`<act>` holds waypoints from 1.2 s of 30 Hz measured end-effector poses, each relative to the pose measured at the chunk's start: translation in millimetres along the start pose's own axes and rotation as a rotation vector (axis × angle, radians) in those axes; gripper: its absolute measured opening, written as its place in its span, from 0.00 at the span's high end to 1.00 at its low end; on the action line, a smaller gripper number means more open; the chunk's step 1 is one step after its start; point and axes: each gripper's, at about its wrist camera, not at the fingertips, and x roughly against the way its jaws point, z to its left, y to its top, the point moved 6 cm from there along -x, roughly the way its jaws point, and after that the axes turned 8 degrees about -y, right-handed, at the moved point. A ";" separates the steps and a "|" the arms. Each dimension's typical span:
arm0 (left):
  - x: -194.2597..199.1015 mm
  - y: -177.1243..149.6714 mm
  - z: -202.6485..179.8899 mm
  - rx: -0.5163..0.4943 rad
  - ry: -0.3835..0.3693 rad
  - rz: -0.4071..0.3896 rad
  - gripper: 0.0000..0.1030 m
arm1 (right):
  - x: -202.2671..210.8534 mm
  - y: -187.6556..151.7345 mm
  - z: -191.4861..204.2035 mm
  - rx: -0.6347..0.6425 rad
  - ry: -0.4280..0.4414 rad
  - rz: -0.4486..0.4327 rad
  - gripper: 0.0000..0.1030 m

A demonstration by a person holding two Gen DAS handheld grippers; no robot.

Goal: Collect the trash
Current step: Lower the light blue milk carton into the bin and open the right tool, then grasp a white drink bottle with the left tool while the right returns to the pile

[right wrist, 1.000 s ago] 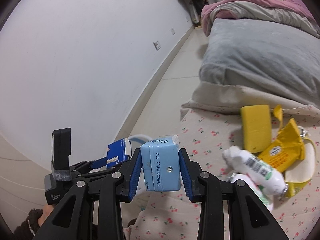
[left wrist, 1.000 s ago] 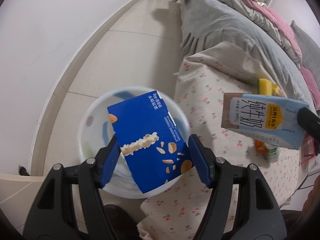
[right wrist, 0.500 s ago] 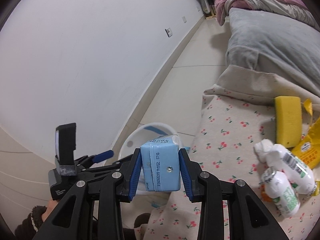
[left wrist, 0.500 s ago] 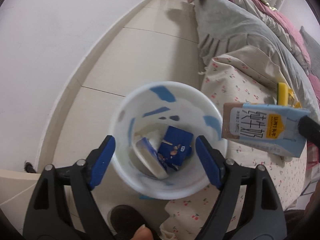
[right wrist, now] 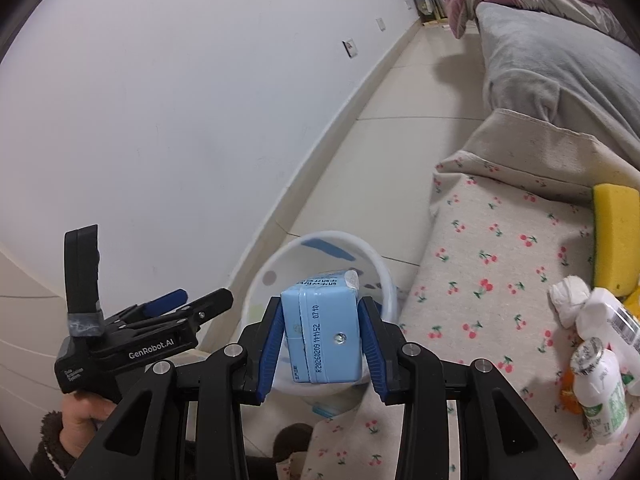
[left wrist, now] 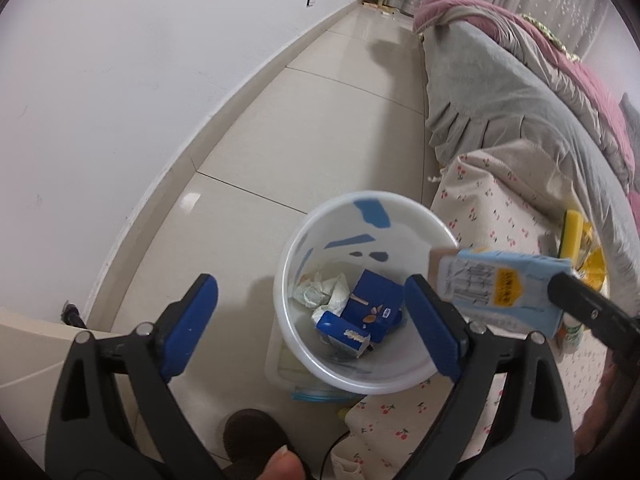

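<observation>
A white plastic bin point(left wrist: 362, 216) stands on the floor beside the cherry-print cloth; it also shows in the right wrist view point(right wrist: 320, 236). Two dark blue cartons point(left wrist: 370, 310) and crumpled tissue point(left wrist: 322, 290) lie inside it. My left gripper point(left wrist: 310, 328) is open and empty above the bin's near left side. My right gripper point(right wrist: 320, 344) is shut on a light blue milk carton point(right wrist: 320, 336) and holds it over the bin's right rim; the carton also shows in the left wrist view point(left wrist: 500, 288).
On the cherry-print cloth point(right wrist: 500, 280) lie a yellow sponge point(right wrist: 616, 236), small white bottles point(right wrist: 604, 392), a tissue wad point(right wrist: 568, 300) and a yellow wrapper point(left wrist: 592, 264). A grey blanket point(right wrist: 552, 60) lies beyond. The white wall point(left wrist: 120, 80) runs along the left.
My left gripper opened and the dark blue carton dropped into the bin. It then drew back to the left. My right gripper carried the milk carton left, over the bin's rim.
</observation>
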 end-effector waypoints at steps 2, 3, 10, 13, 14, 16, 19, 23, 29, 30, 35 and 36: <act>3.8 1.9 -1.8 0.008 -0.009 -0.009 0.09 | 0.1 0.9 2.2 -0.003 0.022 0.000 0.49; 6.4 2.8 -2.8 0.011 -0.014 -0.015 0.09 | 1.5 1.6 2.0 -0.007 0.018 -0.003 0.42; 10.3 1.6 -11.9 -0.002 -0.025 -0.023 0.08 | 33.3 8.9 -3.9 0.020 -0.059 -0.083 0.23; 9.1 -1.6 -17.7 -0.015 -0.030 -0.013 0.08 | 48.3 7.5 -13.8 0.029 -0.103 -0.101 0.19; 8.8 -2.6 -19.8 -0.017 -0.030 -0.011 0.08 | 52.6 6.1 -18.3 0.030 -0.115 -0.102 0.18; 8.1 -5.3 -25.4 -0.030 -0.033 -0.006 0.08 | 60.8 3.1 -28.6 0.030 -0.139 -0.106 0.17; 6.5 -8.5 -36.5 -0.056 -0.032 -0.002 0.08 | 74.1 -0.8 -44.2 0.038 -0.187 -0.117 0.14; 6.7 -12.3 -50.7 -0.090 -0.016 -0.003 0.04 | 94.5 -8.3 -69.1 0.055 -0.268 -0.135 0.09; 2.4 -19.6 -79.7 -0.160 -0.011 0.008 0.03 | 125.5 -21.1 -113.6 -0.002 -0.344 -0.131 0.07; 1.5 -20.5 -84.2 -0.169 -0.012 0.011 0.03 | 128.9 -22.7 -122.4 -0.016 -0.354 -0.131 0.07; -1.7 -24.7 -105.1 -0.199 -0.025 0.024 0.03 | 150.1 -31.8 -164.3 -0.098 -0.402 -0.130 0.07; -2.4 -25.4 -109.0 -0.204 -0.027 0.027 0.03 | 154.2 -34.3 -174.3 -0.118 -0.411 -0.125 0.07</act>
